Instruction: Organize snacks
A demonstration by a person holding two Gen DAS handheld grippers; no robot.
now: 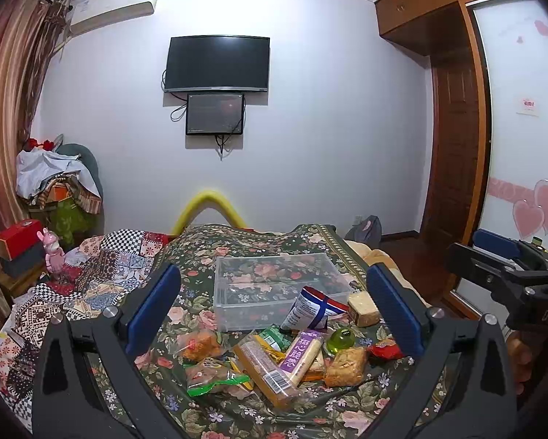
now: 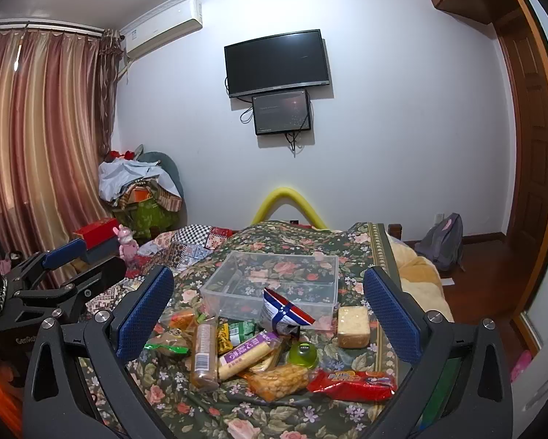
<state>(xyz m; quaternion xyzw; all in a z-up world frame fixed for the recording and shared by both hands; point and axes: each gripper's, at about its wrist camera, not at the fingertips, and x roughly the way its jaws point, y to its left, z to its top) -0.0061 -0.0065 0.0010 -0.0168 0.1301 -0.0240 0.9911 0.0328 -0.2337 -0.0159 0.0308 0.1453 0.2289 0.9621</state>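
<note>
Two tools: left tool (image 1: 272,311) and right tool (image 2: 268,312), both spread wide, nothing between the pads of either; we hover above the bed (image 2: 292,413).
Snack pile: dead ahead of both tools, on the floral cover, between the tips.
Clear box (image 2: 274,285): one, just beyond the pile, looks empty, lid off or absent; we can't tell which.
Step in hand (our read): none packed yet; first pick is pending.
Best first pick: red packet (image 2: 352,386), lying apart at the right tool's near-right edge, so nothing gets dragged along.
Alternative: pale yellow block (image 2: 353,327), ahead-right of the right tool, just beside the box, short carry.
Left tool's share: orange packet (image 1: 200,344) and green-edged bag (image 1: 215,373), near-left of its tips.
Approach: come down with the pads across a packet's short side, close on the body, not the crimped seal.
Avoid: the purple-label stick (image 2: 246,355) and the long biscuit sleeve (image 2: 205,355) overlap others; pulling them early would scatter the heap.
Risk: soft cover, pads may pinch cloth; lift a little before closing.
Blue-white pouch (image 2: 284,312): one, leaning on the box's near wall; move it early to free the way in.
Green jelly cup (image 2: 303,353): one, round, may roll.
Count: roughly a dozen snacks; the middle ones overlap too much for an exact number.
</note>
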